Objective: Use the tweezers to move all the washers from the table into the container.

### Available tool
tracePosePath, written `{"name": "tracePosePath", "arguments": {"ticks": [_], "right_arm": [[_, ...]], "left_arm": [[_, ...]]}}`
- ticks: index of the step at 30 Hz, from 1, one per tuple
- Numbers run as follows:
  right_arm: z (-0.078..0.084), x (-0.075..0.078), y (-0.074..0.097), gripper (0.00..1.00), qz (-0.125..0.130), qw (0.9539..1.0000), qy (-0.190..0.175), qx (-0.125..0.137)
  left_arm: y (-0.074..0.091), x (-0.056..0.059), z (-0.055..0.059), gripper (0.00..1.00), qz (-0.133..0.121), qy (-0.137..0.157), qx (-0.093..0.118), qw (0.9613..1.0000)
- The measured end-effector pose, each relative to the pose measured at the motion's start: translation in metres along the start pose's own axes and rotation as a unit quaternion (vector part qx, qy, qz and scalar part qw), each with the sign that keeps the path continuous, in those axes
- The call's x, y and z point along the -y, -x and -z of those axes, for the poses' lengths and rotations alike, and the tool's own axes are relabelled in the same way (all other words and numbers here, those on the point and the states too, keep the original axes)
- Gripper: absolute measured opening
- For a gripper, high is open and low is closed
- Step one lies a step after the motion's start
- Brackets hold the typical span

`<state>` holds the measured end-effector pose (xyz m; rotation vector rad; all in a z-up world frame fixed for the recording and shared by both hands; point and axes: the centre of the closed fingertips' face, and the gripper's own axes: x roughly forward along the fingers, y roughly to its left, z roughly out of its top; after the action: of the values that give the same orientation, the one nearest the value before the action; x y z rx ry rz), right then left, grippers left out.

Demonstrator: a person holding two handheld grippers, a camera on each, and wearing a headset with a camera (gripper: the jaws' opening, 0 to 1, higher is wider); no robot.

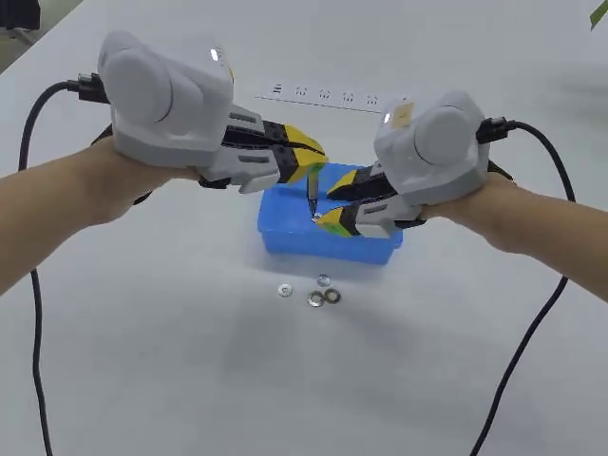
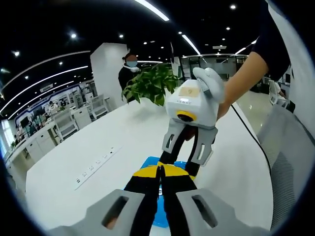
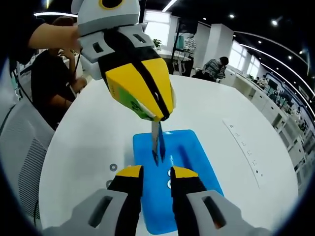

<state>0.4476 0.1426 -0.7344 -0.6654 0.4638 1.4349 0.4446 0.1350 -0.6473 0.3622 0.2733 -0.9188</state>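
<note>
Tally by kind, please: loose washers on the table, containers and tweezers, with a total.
Washers on the table: 4
Blue container: 1
Tweezers: 1
Total: 6

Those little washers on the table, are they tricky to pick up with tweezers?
Probably fiddly. The washers are small, flat rings lying flush on the smooth table, so a nudge would likely make them slide rather than lift. They look stiff and light. Their shiny surface may slip from the thin tweezers unless they are pinched across the rim.
</note>
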Motion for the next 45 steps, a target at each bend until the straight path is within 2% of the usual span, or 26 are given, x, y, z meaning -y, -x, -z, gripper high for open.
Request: {"name": "tracePosePath", "arguments": {"ticks": [5, 8, 11, 16, 21, 23, 24, 28, 34, 36, 40, 45], "right_arm": [[0.001, 0.002, 0.015, 0.3, 0.026, 0.9996, 0.006, -0.001], [0.002, -0.002, 0.023, 0.33, 0.031, 0.9995, 0.007, 0.003], [0.01, -0.008, 0.03, 0.36, 0.036, 0.9993, 0.01, -0.002], [0.026, -0.017, 0.045, 0.43, 0.045, 0.9989, 0.003, -0.008], [0.037, -0.025, 0.057, 0.51, 0.052, 0.9985, -0.017, -0.002], [0.041, -0.023, 0.063, 0.52, 0.074, 0.9971, -0.014, 0.0], [0.044, -0.026, 0.065, 0.53, 0.073, 0.9972, -0.016, -0.001], [0.05, -0.035, 0.07, 0.61, 0.071, 0.9969, -0.034, 0.006], [0.063, -0.047, 0.071, 0.68, 0.07, 0.9966, -0.042, 0.004], [0.064, -0.052, 0.07, 0.68, 0.066, 0.9953, -0.069, 0.016], [0.071, -0.058, 0.067, 0.71, 0.061, 0.9934, -0.095, 0.019], [0.08, -0.065, 0.063, 0.71, 0.054, 0.9936, -0.098, 0.013]], "left_arm": [[0.009, 0.011, -0.003, 0.04, 0.003, -0.018, -0.009, 0.9998], [0.014, 0.02, -0.005, 0.04, 0.007, -0.03, -0.012, 0.9995], [0.021, 0.029, -0.006, 0.04, 0.008, -0.037, -0.016, 0.9992], [0.028, 0.043, -0.005, 0.04, 0.006, -0.036, -0.015, 0.9992], [0.028, 0.058, 0.0, 0.04, 0.01, -0.027, -0.011, 0.9995], [0.028, 0.063, 0.002, 0.04, 0.011, -0.025, -0.006, 0.9996], [0.028, 0.066, 0.003, 0.04, 0.012, -0.021, -0.001, 0.9997], [0.026, 0.074, 0.007, 0.04, 0.016, -0.013, 0.002, 0.9998], [0.021, 0.085, 0.013, 0.04, 0.028, -0.009, 0.009, 0.9995], [0.019, 0.088, 0.017, 0.04, 0.033, -0.009, 0.006, 0.9994], [0.016, 0.092, 0.023, 0.04, 0.041, -0.005, 0.004, 0.9991], [0.01, 0.095, 0.028, 0.04, 0.051, 0.002, 0.003, 0.9987]]}}
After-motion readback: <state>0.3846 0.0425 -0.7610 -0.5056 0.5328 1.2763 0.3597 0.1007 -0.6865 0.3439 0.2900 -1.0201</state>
